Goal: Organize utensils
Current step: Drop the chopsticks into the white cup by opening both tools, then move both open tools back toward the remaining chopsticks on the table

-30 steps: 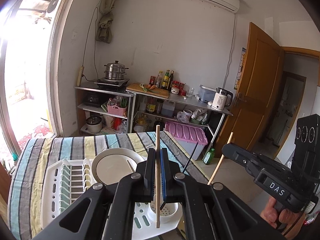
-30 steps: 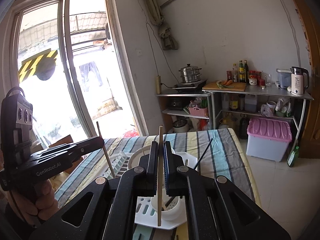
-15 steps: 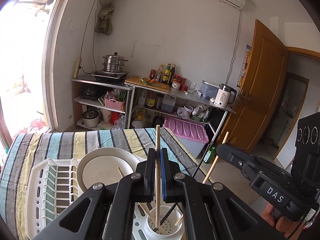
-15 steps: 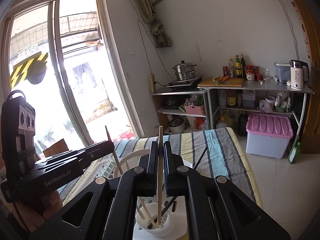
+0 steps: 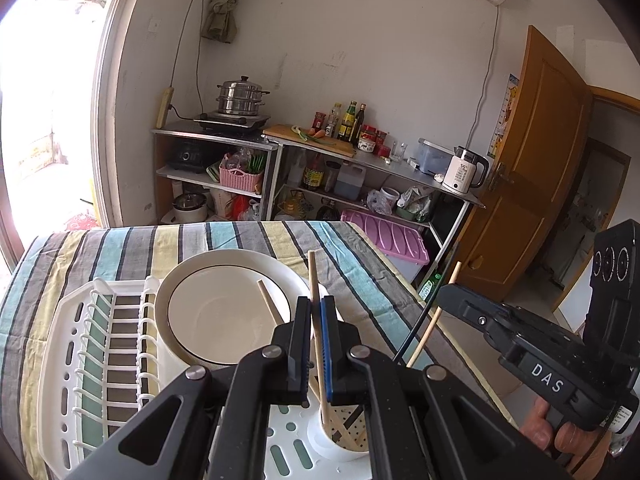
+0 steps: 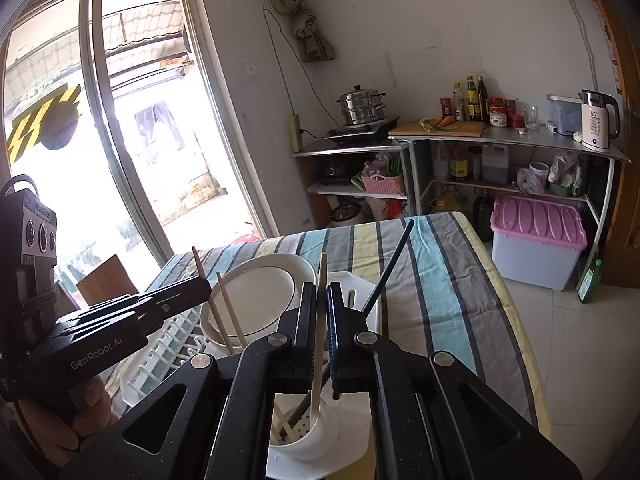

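Observation:
My left gripper [image 5: 317, 312] is shut on a wooden chopstick [image 5: 316, 300] whose lower end stands in the white utensil cup [image 5: 340, 436] of the dish rack [image 5: 80, 360]. My right gripper [image 6: 321, 300] holds another wooden chopstick [image 6: 320, 320] with a small gap at the blue pad; its lower end is in the same cup [image 6: 296, 436]. The cup also holds a black chopstick [image 6: 390, 264] and a loose wooden one [image 6: 230, 312]. Each gripper shows in the other's view, the right [image 5: 520, 344] and the left [image 6: 132, 312].
A white plate [image 5: 224, 308] leans in the rack on a table with a striped cloth [image 5: 240, 240]. Beyond the table stand metal shelves [image 5: 256, 148] with a steamer pot, bottles and a kettle [image 5: 464, 170]. A pink-lidded bin [image 6: 536, 240] sits on the floor.
Both grippers have lowered and closed in over the cup, so both held chopsticks now reach down into it. The right gripper's grip looks slightly looser.

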